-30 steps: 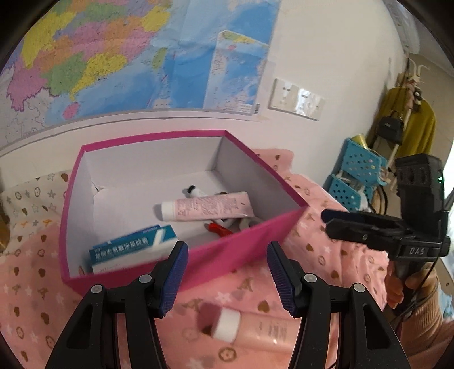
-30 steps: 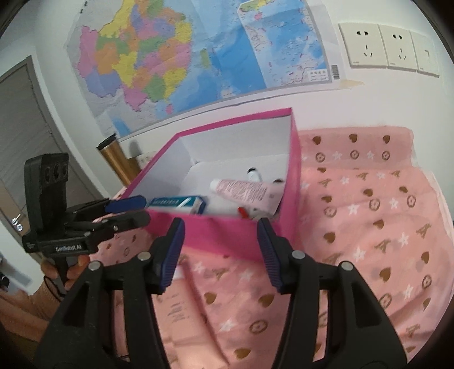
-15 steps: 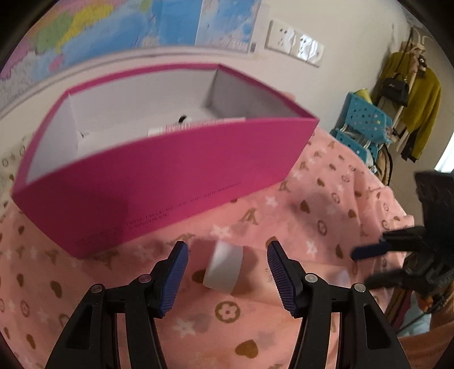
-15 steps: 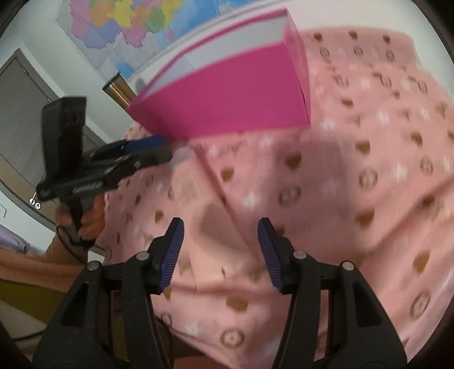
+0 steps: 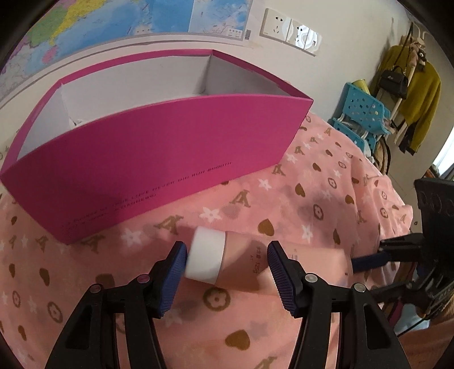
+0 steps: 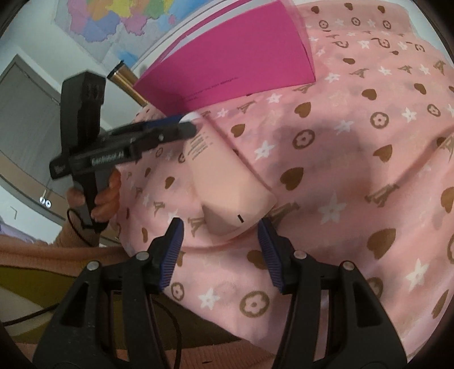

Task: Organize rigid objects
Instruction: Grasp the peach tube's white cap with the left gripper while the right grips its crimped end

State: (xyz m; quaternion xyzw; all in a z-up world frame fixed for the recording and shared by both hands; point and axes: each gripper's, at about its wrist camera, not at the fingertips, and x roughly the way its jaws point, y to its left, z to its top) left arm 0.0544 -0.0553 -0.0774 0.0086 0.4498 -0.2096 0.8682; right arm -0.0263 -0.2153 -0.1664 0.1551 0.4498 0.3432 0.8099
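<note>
- Both grippers have been lowered from above the pink box (image 5: 159,159) to the pink tube (image 5: 255,264) on the cloth, so that the box's contents, seen a second ago, are now hidden behind its front wall.
- Around the tube's white cap (image 5: 205,255) the left gripper (image 5: 227,264) is placed with its jaws apart; the left pad (image 5: 173,272) is seen touching or just beside the cap, while the right pad (image 5: 281,272) stands clear of the tube body.
- At the tube's flat crimped end the right gripper (image 6: 221,244) is held, jaws spread wide and just short of the tube (image 6: 227,181), nothing being gripped.
- The tube is seen lying on its side on the pink patterned cloth (image 6: 354,159), in front of the box (image 6: 232,59) and apart from it.
- A map (image 5: 127,20) and wall sockets (image 5: 289,28) are seen on the wall behind the box.
</note>
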